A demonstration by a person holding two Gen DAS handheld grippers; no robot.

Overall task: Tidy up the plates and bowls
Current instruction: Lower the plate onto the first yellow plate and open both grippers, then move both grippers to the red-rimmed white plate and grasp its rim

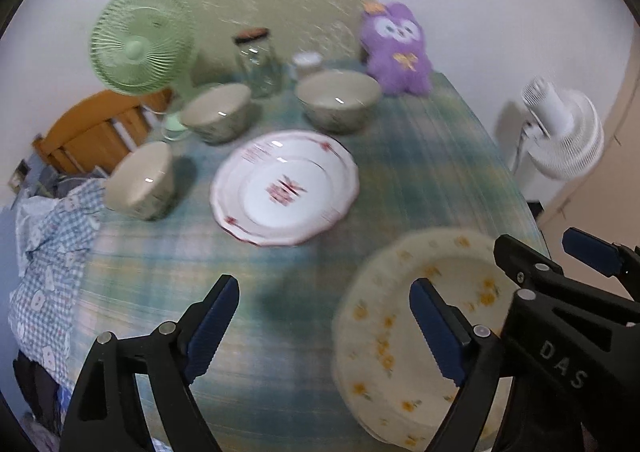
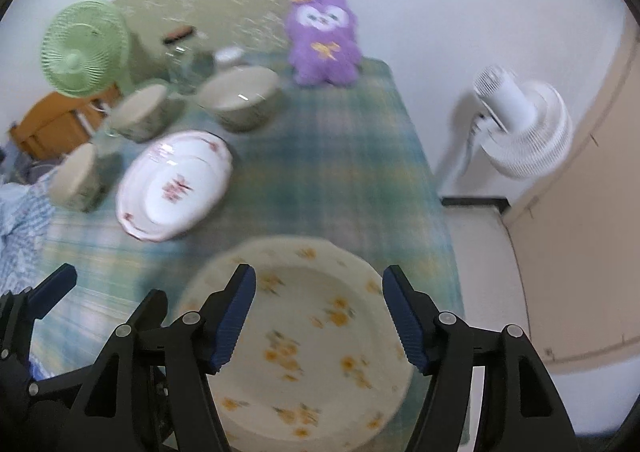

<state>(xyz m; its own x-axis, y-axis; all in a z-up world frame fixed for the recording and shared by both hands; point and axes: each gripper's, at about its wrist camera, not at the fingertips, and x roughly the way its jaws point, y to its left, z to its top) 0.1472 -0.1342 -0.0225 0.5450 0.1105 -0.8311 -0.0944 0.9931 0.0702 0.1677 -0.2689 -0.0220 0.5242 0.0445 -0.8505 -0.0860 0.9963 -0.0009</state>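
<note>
Glazed ceramic, the yellow-flowered plate [image 2: 316,336] is lying at the table's near edge, likely stiff, slick and breakable. Both the right gripper [image 2: 319,322] and left gripper [image 1: 324,328] are hovering spread apart, empty; its rim is probably offering the safest hold.

bowls [image 1: 338,100]: 3 | plates [image 1: 284,188]: 2 | fans [image 1: 140,40]: 2 | jar [image 1: 258,64]: 1

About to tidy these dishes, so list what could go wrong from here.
1. The yellow-flowered plate lies at the table's near corner, close to the edge; a nudge from the open right claw could slide it off.
2. The two claws work close together; the left claw might bump the right one.
3. Three bowls crowd the glass jar; reaching there may tip it.
</note>
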